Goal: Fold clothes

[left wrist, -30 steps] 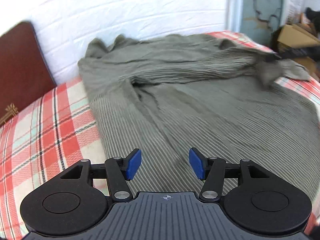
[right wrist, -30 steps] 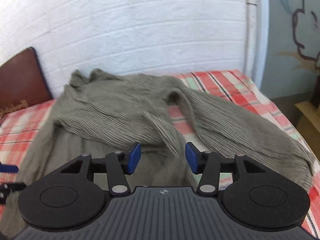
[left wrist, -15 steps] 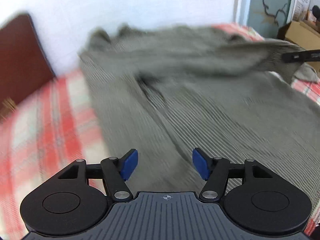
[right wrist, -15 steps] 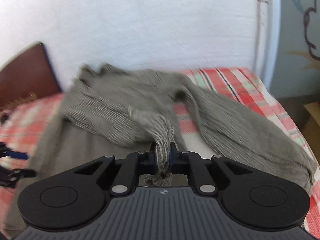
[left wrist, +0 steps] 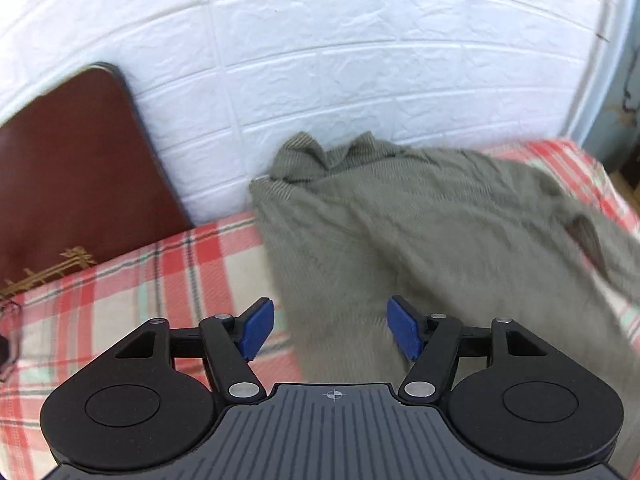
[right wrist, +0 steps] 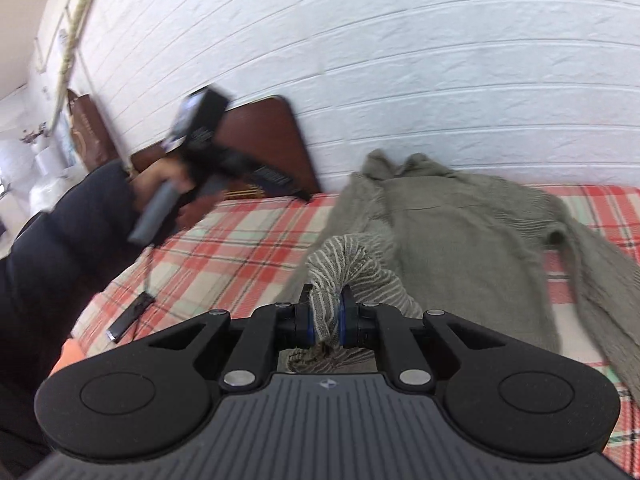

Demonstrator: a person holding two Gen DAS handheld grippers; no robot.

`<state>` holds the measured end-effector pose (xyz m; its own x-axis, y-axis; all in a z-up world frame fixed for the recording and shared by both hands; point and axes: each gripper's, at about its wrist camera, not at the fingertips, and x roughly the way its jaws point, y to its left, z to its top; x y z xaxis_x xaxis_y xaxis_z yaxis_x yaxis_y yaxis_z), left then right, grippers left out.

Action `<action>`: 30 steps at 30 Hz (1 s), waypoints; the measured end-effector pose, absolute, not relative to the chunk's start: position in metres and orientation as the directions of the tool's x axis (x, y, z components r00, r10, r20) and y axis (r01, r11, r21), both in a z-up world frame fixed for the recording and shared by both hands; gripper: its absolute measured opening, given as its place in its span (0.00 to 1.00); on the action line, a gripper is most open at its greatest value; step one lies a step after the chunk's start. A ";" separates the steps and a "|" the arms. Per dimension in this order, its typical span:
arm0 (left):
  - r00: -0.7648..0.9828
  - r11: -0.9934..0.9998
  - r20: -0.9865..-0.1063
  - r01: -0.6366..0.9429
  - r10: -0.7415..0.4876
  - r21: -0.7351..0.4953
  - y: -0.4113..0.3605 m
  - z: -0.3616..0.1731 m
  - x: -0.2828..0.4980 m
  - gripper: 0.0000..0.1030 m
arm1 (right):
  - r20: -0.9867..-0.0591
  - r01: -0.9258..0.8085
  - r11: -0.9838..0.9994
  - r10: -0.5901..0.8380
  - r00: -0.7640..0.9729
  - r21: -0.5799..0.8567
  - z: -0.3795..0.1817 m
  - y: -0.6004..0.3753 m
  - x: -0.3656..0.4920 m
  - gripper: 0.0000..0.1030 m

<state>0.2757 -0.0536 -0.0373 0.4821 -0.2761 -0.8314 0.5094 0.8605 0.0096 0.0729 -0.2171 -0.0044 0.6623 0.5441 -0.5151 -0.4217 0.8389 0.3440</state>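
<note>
Grey cardigan [right wrist: 460, 240] sprawled on the plaid bed [right wrist: 224, 248] by the brick wall, right gripper [right wrist: 325, 320] pinching a fold (lifted clear), left gripper [left wrist: 330, 330] opening, nothing between its jaws

The green shirt [left wrist: 420, 240] is smeared by blur and cut off at the right edge; the left tongs [right wrist: 298, 194] are blurred beyond detail.

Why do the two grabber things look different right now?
The right hand-held gripper is shut, pinching a bunch of the grey-green striped garment. The left hand-held gripper holds nothing; its jaws are apart and opening. The right lifts cloth off the plaid bed; the left hangs above it. Both have blue pads.
</note>
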 end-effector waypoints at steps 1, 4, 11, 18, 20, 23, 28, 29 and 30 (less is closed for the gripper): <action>0.470 0.863 -0.841 0.506 -0.269 0.007 -0.060 -0.041 0.284 0.76 | -0.513 -0.436 0.830 0.558 0.652 0.348 -0.004 -0.213 0.074 0.11; 0.443 0.860 -0.866 0.510 -0.234 0.028 -0.081 -0.057 0.306 0.76 | -0.507 -0.466 0.805 0.593 0.625 0.366 -0.002 -0.207 0.077 0.12; 0.365 0.836 -0.907 0.548 -0.209 0.028 -0.115 -0.102 0.333 0.76 | -0.499 -0.515 0.753 0.657 0.565 0.409 0.001 -0.205 0.078 0.12; 0.346 0.834 -0.904 0.551 -0.251 -0.021 -0.126 -0.116 0.346 0.24 | -0.500 -0.575 0.692 0.718 0.485 0.436 0.000 -0.194 0.077 0.12; 0.340 0.845 -0.908 0.534 -0.245 -0.027 -0.122 -0.117 0.351 0.02 | -0.504 -0.597 0.670 0.735 0.453 0.441 -0.002 -0.185 0.076 0.12; 0.364 0.851 -0.897 0.525 -0.252 -0.027 -0.110 -0.115 0.353 0.02 | -0.522 -0.630 0.634 0.758 0.391 0.449 -0.010 -0.168 0.076 0.12; 0.387 0.869 -0.886 0.493 -0.256 -0.036 -0.085 -0.112 0.354 0.02 | -0.593 -0.674 0.584 0.761 0.263 0.452 -0.033 -0.133 0.080 0.13; 0.390 0.875 -0.884 0.482 -0.258 -0.043 -0.079 -0.113 0.355 0.02 | -0.609 -0.683 0.576 0.757 0.238 0.449 -0.038 -0.126 0.081 0.14; 0.392 0.881 -0.882 0.471 -0.261 -0.052 -0.073 -0.115 0.356 0.02 | -0.626 -0.691 0.569 0.750 0.213 0.447 -0.044 -0.119 0.082 0.14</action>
